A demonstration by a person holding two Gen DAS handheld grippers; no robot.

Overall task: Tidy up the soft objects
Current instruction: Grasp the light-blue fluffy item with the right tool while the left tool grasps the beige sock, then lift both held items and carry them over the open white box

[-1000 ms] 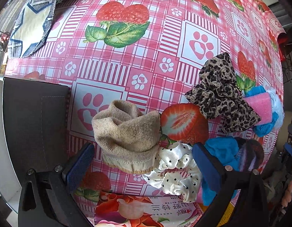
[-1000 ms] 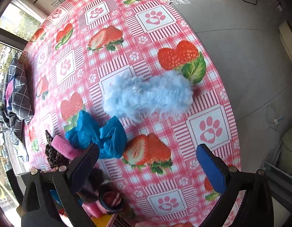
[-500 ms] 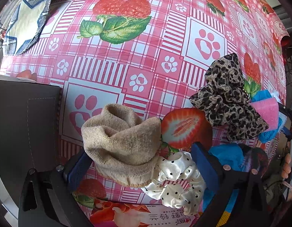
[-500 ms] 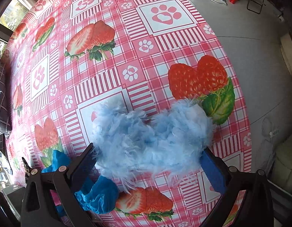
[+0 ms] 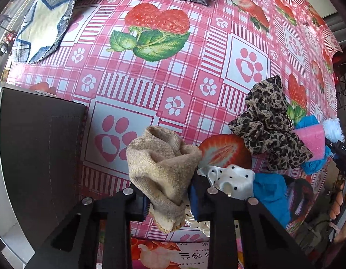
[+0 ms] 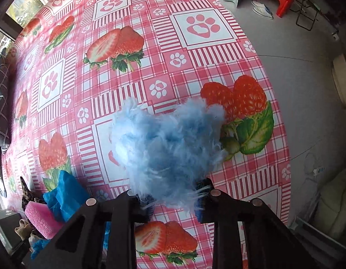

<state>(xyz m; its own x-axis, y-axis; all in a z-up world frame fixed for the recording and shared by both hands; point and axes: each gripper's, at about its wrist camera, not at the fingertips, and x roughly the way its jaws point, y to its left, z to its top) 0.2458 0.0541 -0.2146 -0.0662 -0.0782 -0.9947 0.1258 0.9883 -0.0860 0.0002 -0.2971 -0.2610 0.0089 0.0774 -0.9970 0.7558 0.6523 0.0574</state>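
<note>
My left gripper (image 5: 168, 198) clamped on a beige knitted cloth (image 5: 161, 165) at lower centre of its frame, white polka-dot scrunchie (image 5: 231, 179) touching it on the right, my right gripper (image 6: 173, 201) clamped on a fluffy light-blue piece (image 6: 168, 139) mid-frame, above the strawberry tablecloth (image 6: 119, 22).

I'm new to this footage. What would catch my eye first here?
The loud pink strawberry-and-paw-print tablecloth fills both views. The right hand-held gripper is clamped on a fluffy light-blue tuft, and the left hand-held gripper pinches a beige knitted cloth beside a leopard-print scrunchie.
</note>
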